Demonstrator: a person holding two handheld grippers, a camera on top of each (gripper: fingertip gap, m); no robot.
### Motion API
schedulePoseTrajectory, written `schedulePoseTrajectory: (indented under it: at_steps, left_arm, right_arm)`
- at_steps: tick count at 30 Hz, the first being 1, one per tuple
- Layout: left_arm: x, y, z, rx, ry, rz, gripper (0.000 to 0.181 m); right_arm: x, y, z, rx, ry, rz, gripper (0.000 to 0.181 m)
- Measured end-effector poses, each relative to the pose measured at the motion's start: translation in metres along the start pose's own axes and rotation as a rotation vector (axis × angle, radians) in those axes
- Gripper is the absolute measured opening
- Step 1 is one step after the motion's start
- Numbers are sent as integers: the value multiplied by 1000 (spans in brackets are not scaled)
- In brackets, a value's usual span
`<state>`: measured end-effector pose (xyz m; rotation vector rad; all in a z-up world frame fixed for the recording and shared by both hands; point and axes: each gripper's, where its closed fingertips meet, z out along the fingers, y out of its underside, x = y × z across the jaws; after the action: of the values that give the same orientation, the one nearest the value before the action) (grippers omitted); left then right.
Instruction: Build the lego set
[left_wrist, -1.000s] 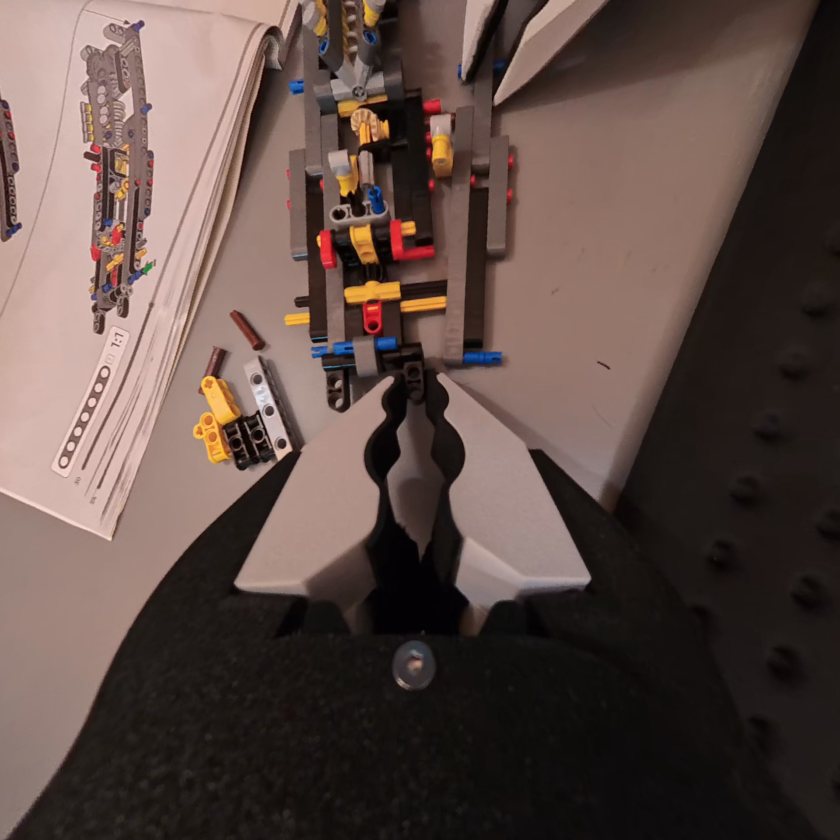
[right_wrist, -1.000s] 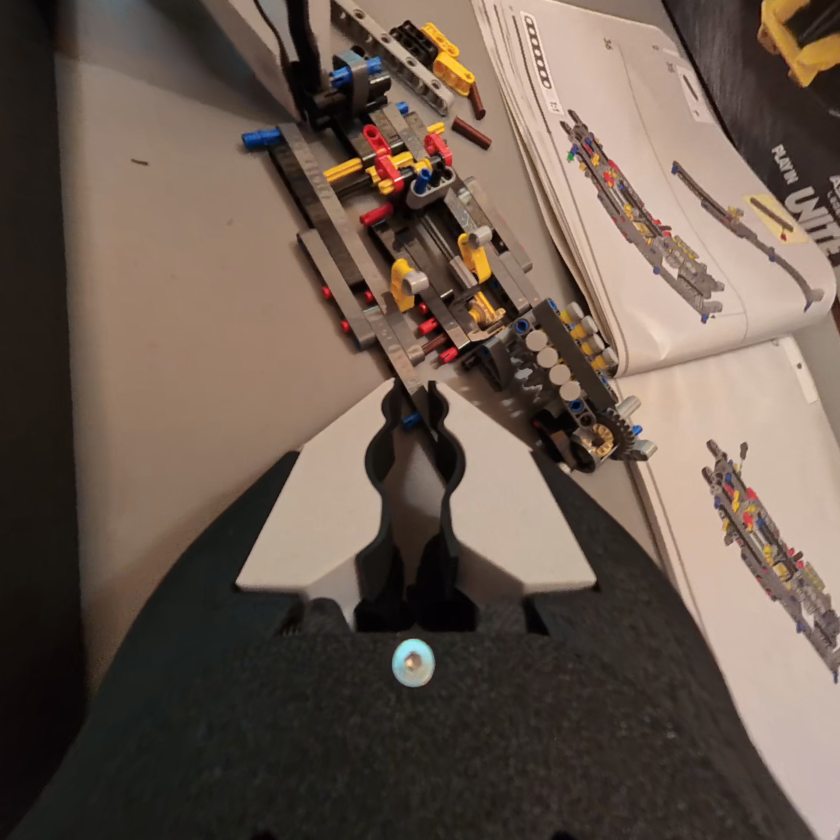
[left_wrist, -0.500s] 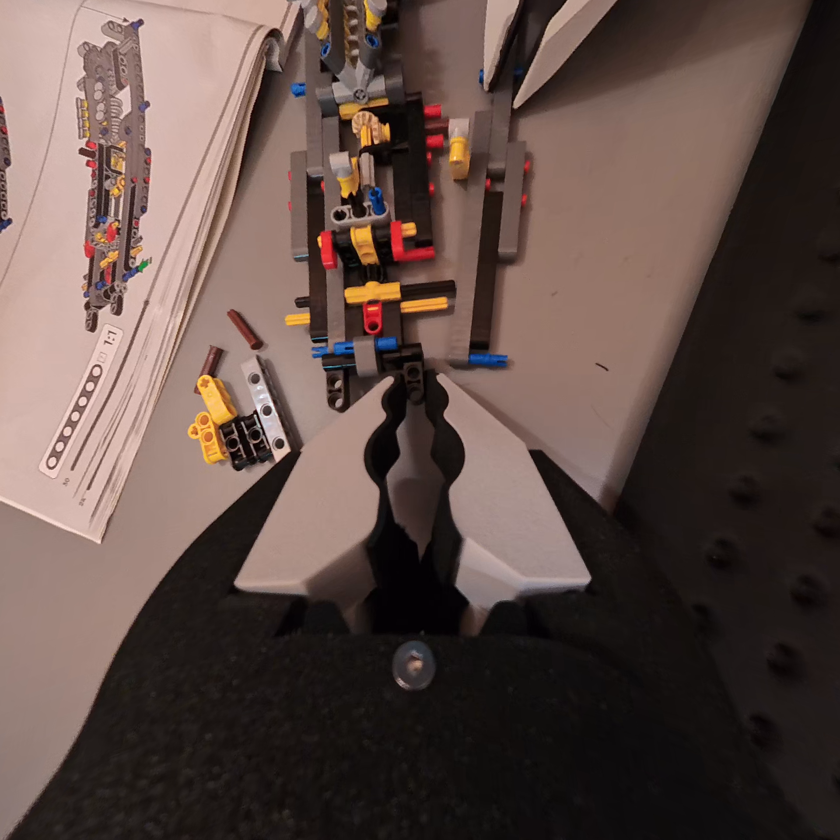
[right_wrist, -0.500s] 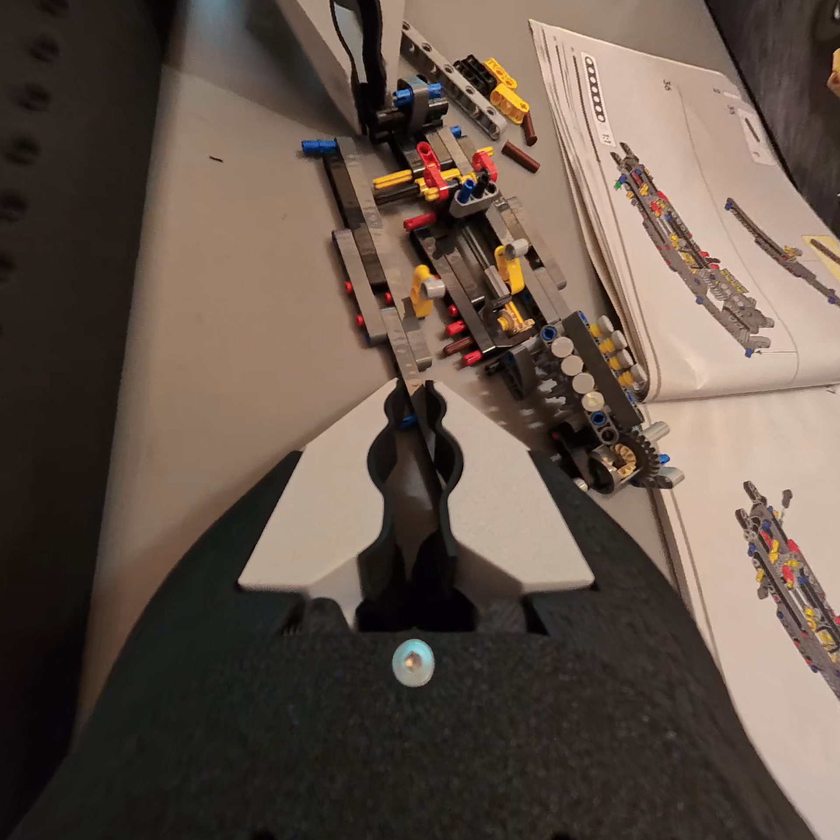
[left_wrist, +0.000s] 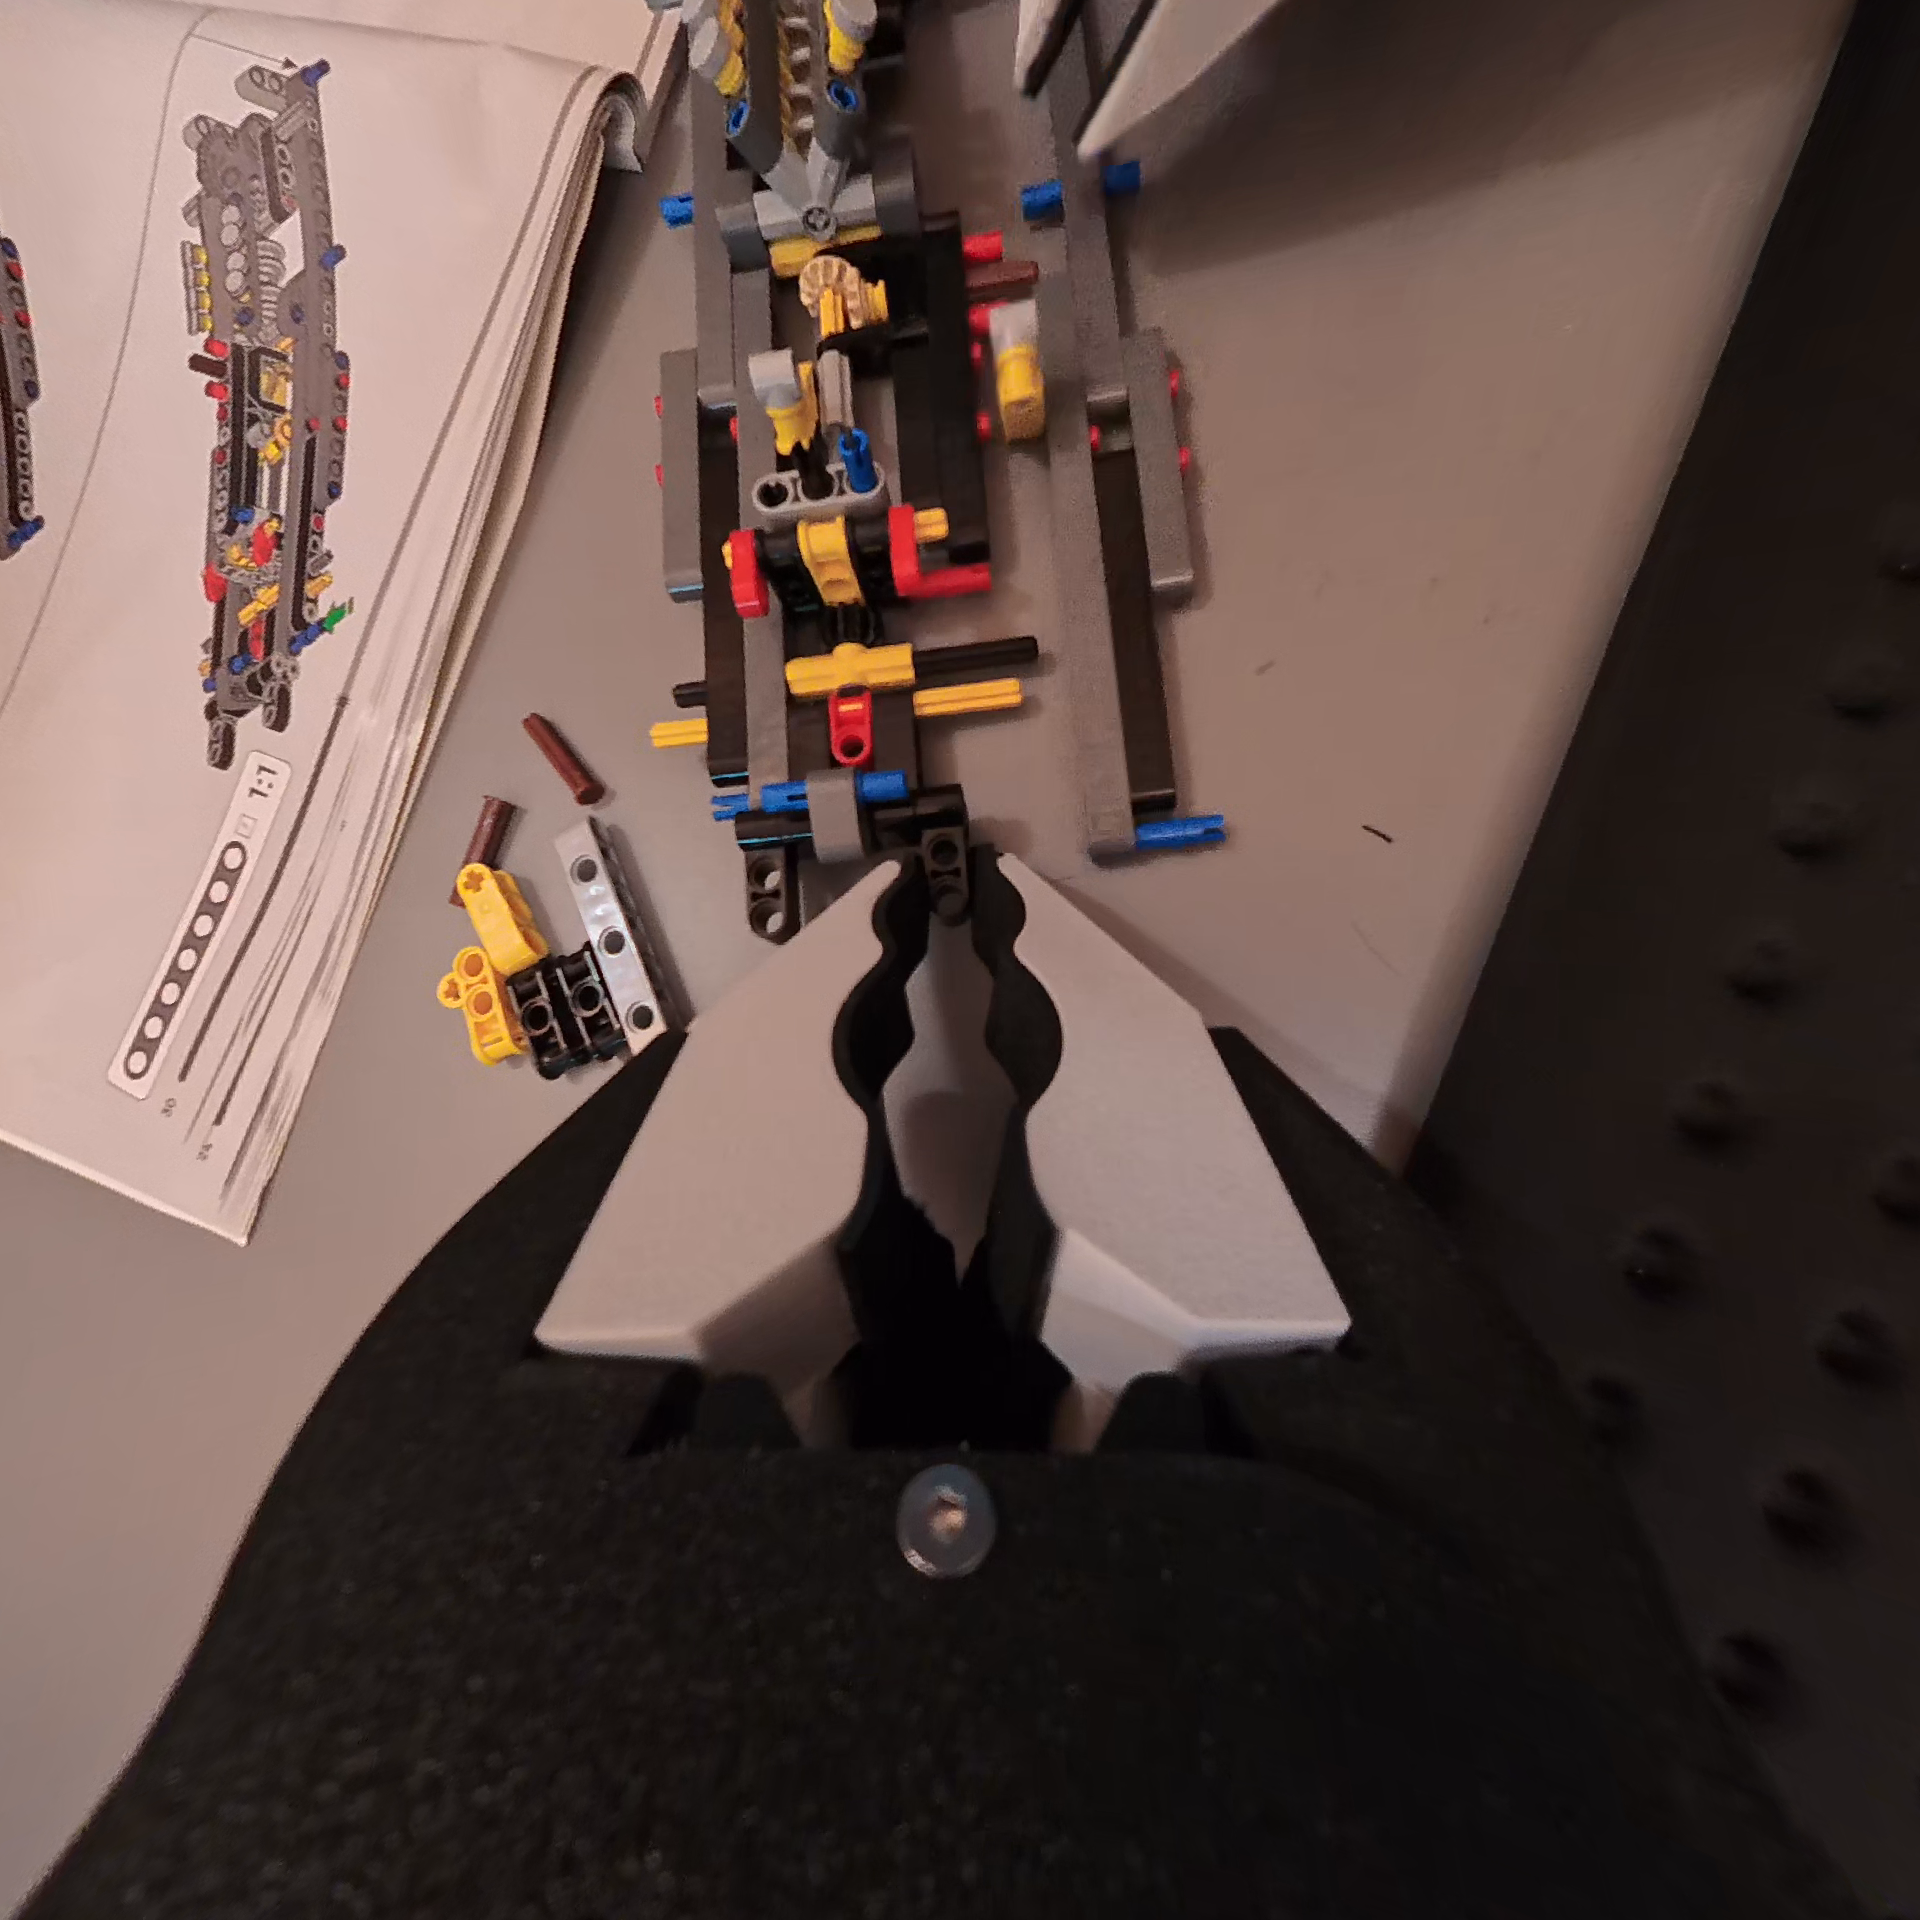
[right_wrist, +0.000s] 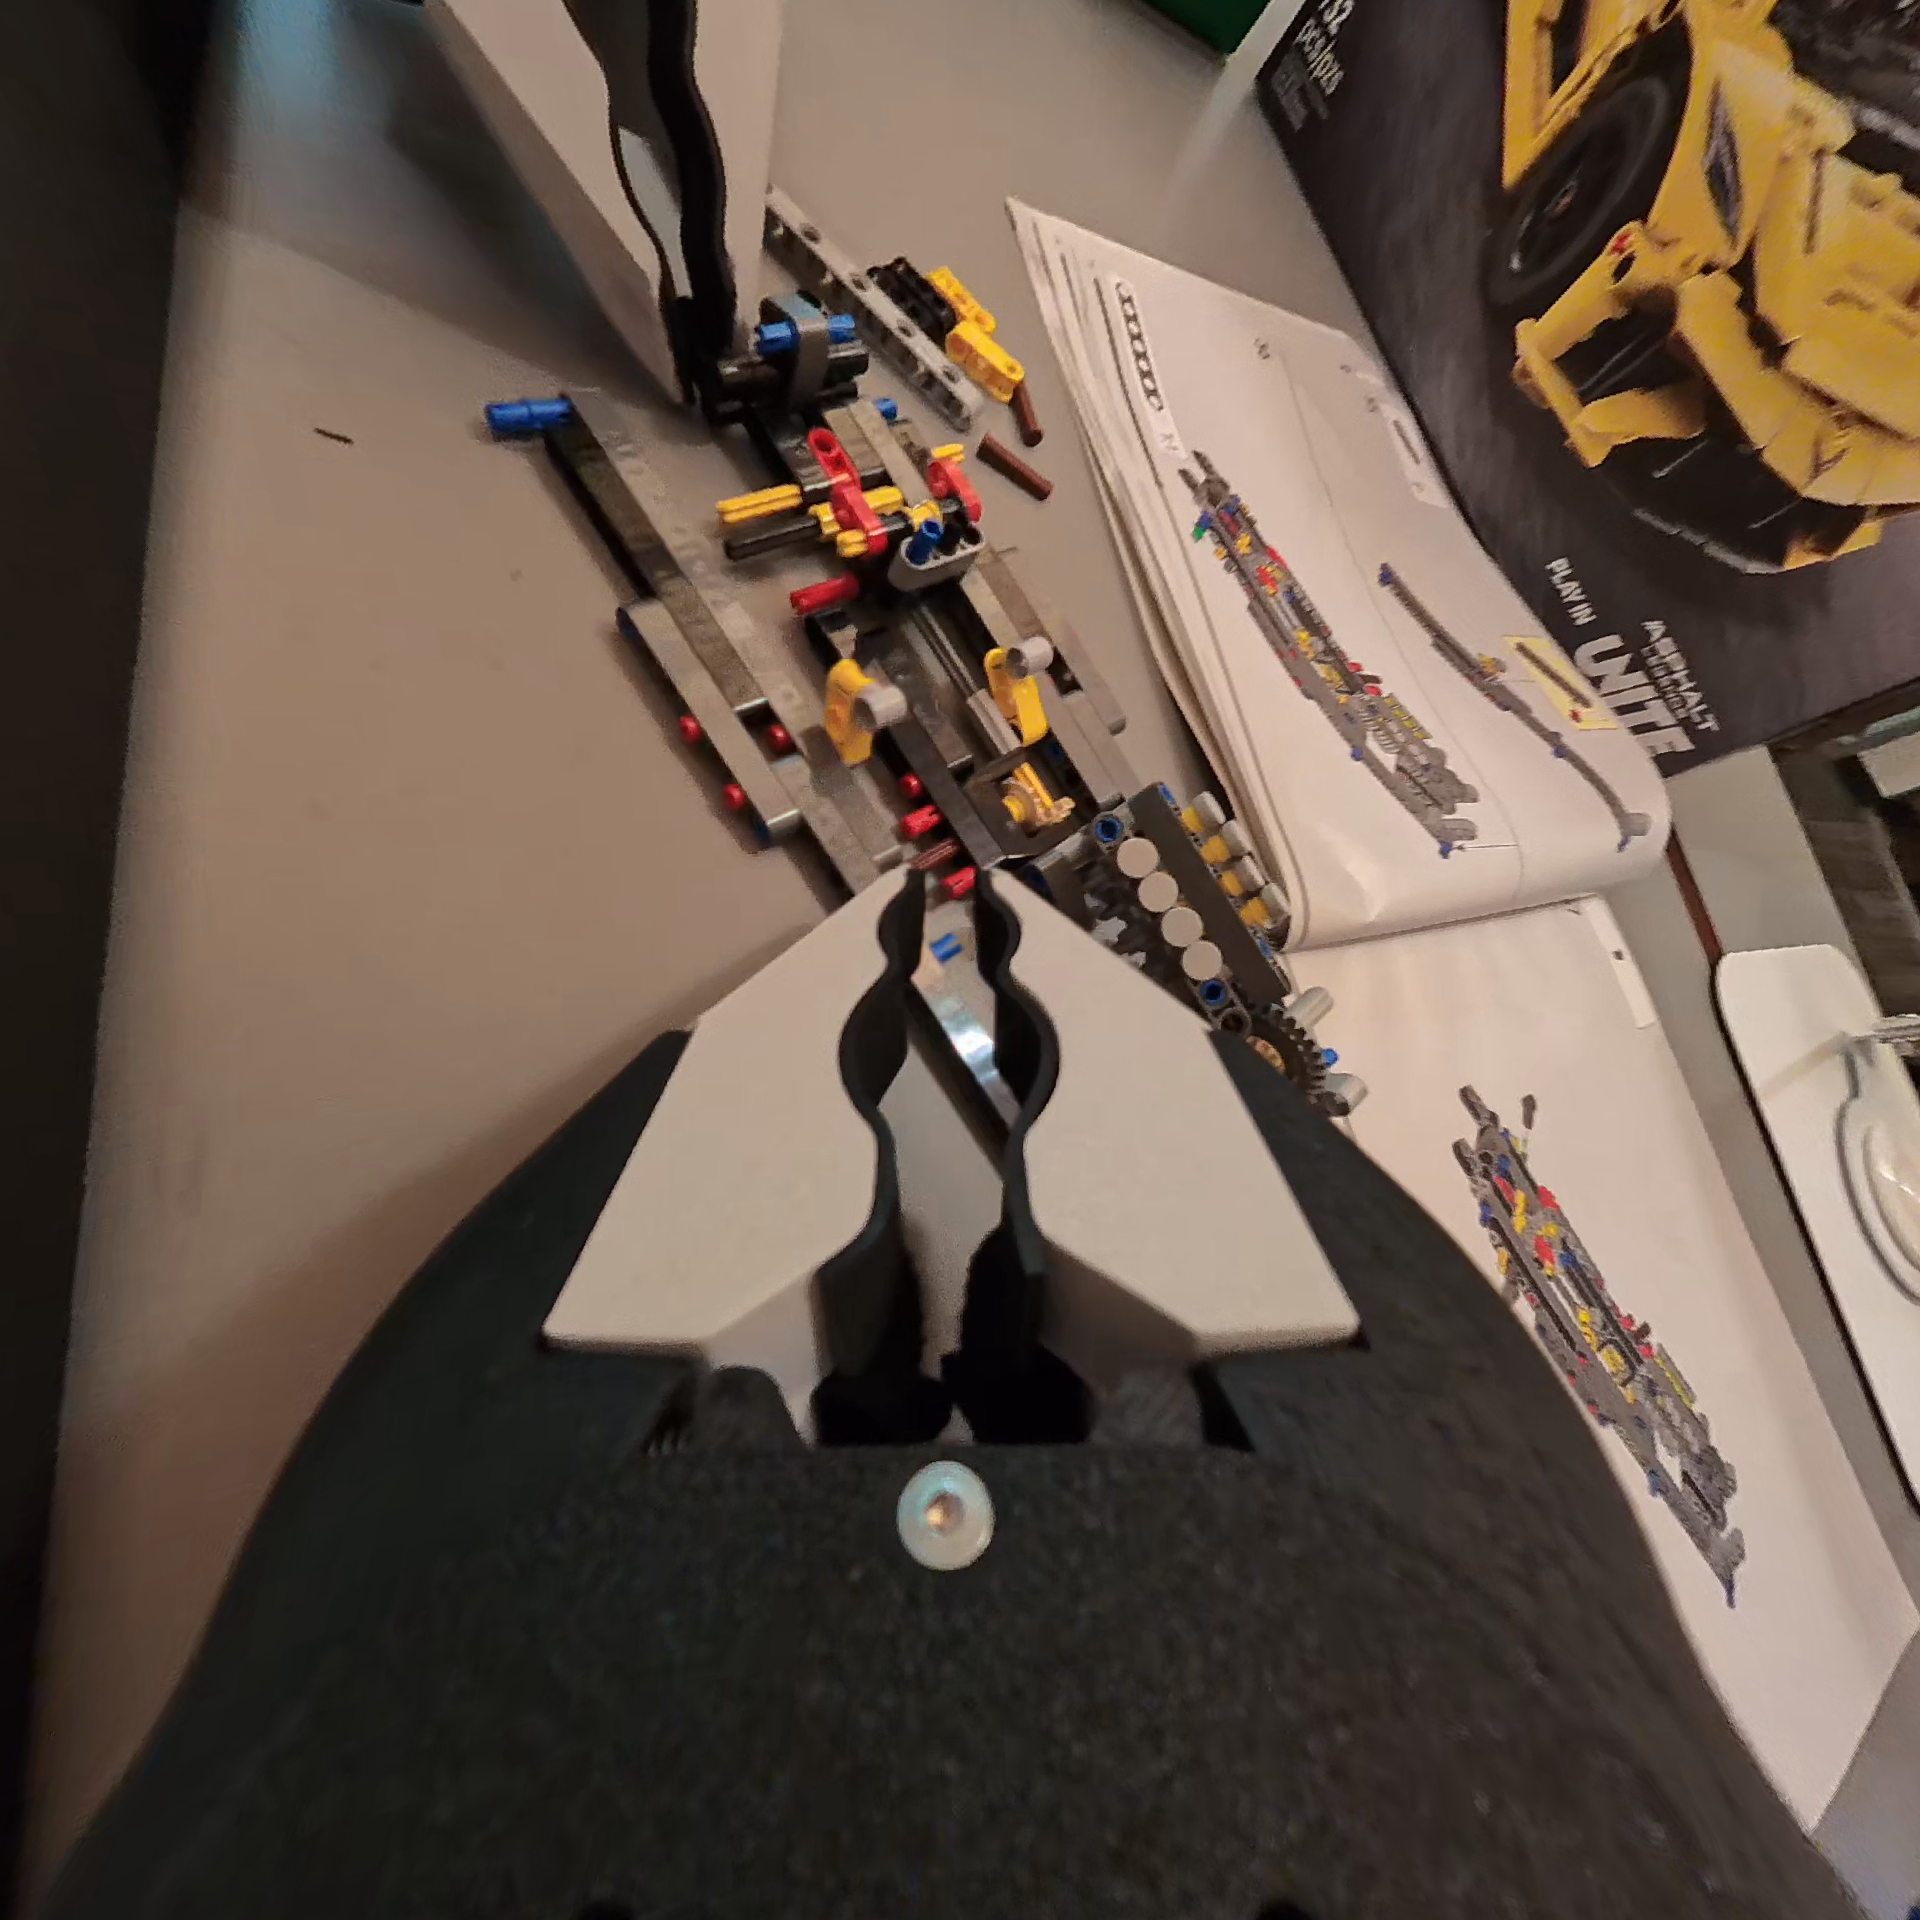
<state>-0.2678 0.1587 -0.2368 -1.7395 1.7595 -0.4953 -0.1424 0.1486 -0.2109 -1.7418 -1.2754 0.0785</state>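
Observation:
The long Lego chassis (left_wrist: 821, 540), grey and black with yellow, red and blue parts, lies on the grey table. My left gripper (left_wrist: 945, 883) is shut on the black connector (left_wrist: 943, 857) at its near end. A separate grey and black side beam (left_wrist: 1127, 623) lies beside the chassis with a gap between them. My right gripper (right_wrist: 948, 894) is shut on the far end of that side beam (right_wrist: 675, 603), which runs between its fingers. It also shows at the top of the left wrist view (left_wrist: 1081, 125). The left gripper (right_wrist: 707, 374) shows at the top of the right wrist view.
Loose yellow, black, grey and brown parts (left_wrist: 551, 956) lie left of the chassis. An open instruction booklet (left_wrist: 260, 520) lies beyond them. The set's box (right_wrist: 1610, 312) and a white tray (right_wrist: 1818, 1091) are past the booklet. A dark studded surface (left_wrist: 1714, 935) borders the table edge.
The side beam has come away from the chassis and moved sideways, opening a gap. The right wrist view has swung, bringing the box into sight. The left gripper has held still.

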Motion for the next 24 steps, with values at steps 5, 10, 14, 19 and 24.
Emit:
schedulePoseTrajectory:
  at_steps: [5,10,14,19,24]
  left_arm:
    - [0,0,0,1,-1,-5,7]
    - [0,0,0,9,2,-15,7]
    - [0,0,0,12,-5,-12,7]
    - [0,-1,0,22,1,-13,7]
    - [0,-1,0,47,9,-36,7]
  right_arm:
    - [-15,-5,-3,-16,-86,65,8]
    - [-39,-17,3,-29,-242,183,32]
    - [-40,-23,5,8,-231,243,32]
    - [-33,-23,3,46,-162,266,27]
    - [-23,-23,0,76,-98,243,23]
